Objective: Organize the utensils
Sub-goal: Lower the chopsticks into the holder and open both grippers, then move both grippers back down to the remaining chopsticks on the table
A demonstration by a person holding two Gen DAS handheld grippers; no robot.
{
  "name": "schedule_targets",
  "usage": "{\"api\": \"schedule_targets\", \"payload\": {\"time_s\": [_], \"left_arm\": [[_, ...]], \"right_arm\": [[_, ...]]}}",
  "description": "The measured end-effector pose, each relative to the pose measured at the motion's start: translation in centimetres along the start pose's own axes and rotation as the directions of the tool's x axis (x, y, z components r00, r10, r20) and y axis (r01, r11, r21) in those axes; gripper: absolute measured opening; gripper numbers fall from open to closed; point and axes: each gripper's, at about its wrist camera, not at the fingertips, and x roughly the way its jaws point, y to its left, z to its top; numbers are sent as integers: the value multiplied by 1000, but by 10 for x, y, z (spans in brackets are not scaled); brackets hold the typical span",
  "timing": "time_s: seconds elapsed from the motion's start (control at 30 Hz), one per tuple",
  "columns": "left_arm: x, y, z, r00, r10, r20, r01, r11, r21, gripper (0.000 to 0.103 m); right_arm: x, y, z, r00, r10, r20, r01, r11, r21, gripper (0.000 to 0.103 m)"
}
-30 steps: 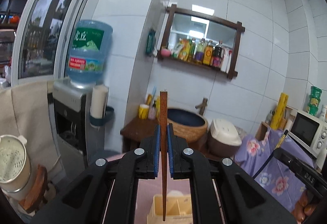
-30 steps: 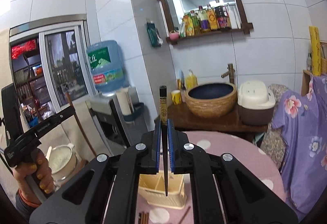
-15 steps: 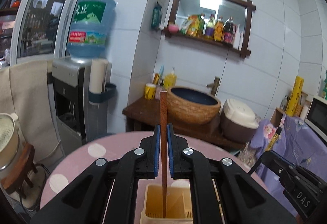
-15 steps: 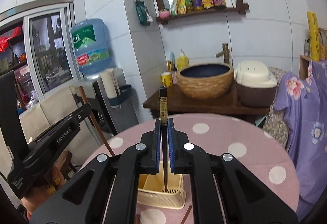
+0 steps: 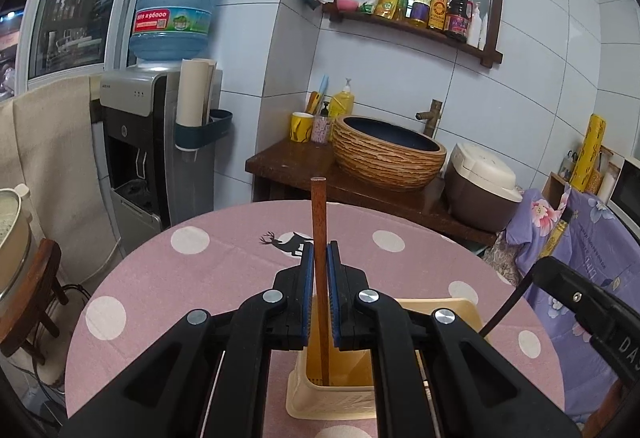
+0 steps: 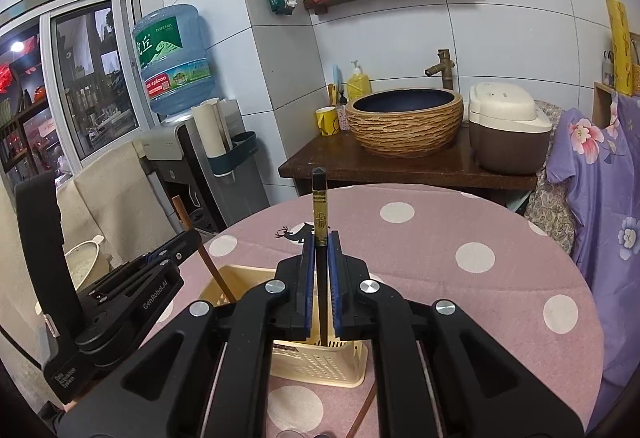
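Both tongs are clamped on a chopstick, left tongs (image 5: 320, 296) holding the brown chopstick (image 5: 319, 238), right tongs (image 6: 320, 288) the black chopstick (image 6: 320, 238), tips already in the basket (image 6: 320, 362) on the table (image 6: 460, 278), so I'd lower straight before releasing.

Matte black plastic throughout the left gripper (image 5: 320, 278) and the right gripper (image 6: 320, 270): broad, angular linkage arms, round silver screws at each pivot, blue ribbed pads lining the inner faces of the jaws. White lettering "GenRobot.AI" and "Data Acquisition System" along the left body, seen from the right wrist.
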Motion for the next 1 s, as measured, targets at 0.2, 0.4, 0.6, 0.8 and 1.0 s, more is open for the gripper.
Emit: {"api": "schedule_targets", "payload": {"time_s": [0.2,0.4,0.6,0.8,1.0], "left_arm": [[-8,0,-2,1000,-22,-4,22,1000,6,9],[-44,5,-23,998,-28,60,26,999,35,78],[-69,20,-59,998,26,55,-28,999,45,97],[-75,39,-101,996,86,11,-86,995,48,97],[-76,47,-138,992,112,-53,-107,990,93,97]], "right_arm": [[-6,2,-5,1000,3,24,-3,1000,-15,26],[-32,6,-19,997,-34,68,37,998,-46,46],[-61,7,-49,996,-68,61,73,995,-71,56],[-67,0,-92,993,-116,1,116,989,-88,66],[-49,-11,-135,982,-143,-119,133,987,-87,65]]}}
